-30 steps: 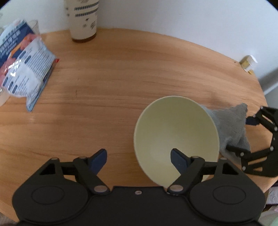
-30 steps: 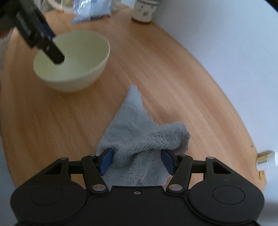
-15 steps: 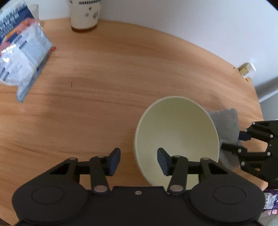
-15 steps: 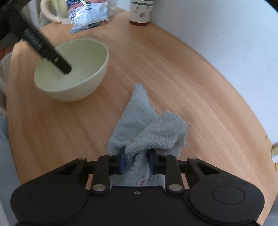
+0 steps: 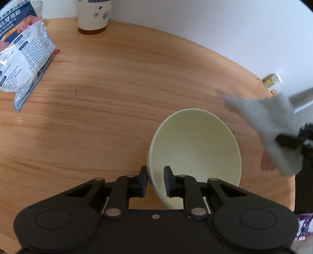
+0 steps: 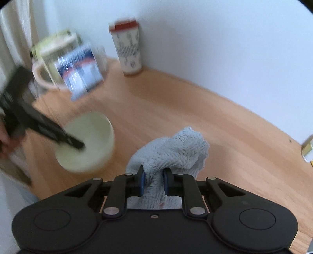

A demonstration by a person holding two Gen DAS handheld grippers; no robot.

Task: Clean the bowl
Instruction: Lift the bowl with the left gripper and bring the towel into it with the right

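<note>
Patterned cup [image 5: 93,16] cut off at top edge, packet [image 6: 82,72] and mug [image 6: 52,64] motion-blurred, print unreadable

The printed packet [image 5: 23,52] bears large Chinese characters, partly legible as "牙"; its small print is unreadable.

Bare bench [image 5: 117,109] lies open ahead of me; a packet [image 5: 21,56] and cup [image 5: 93,17], perhaps a mug too, crowd its far edge.
</note>
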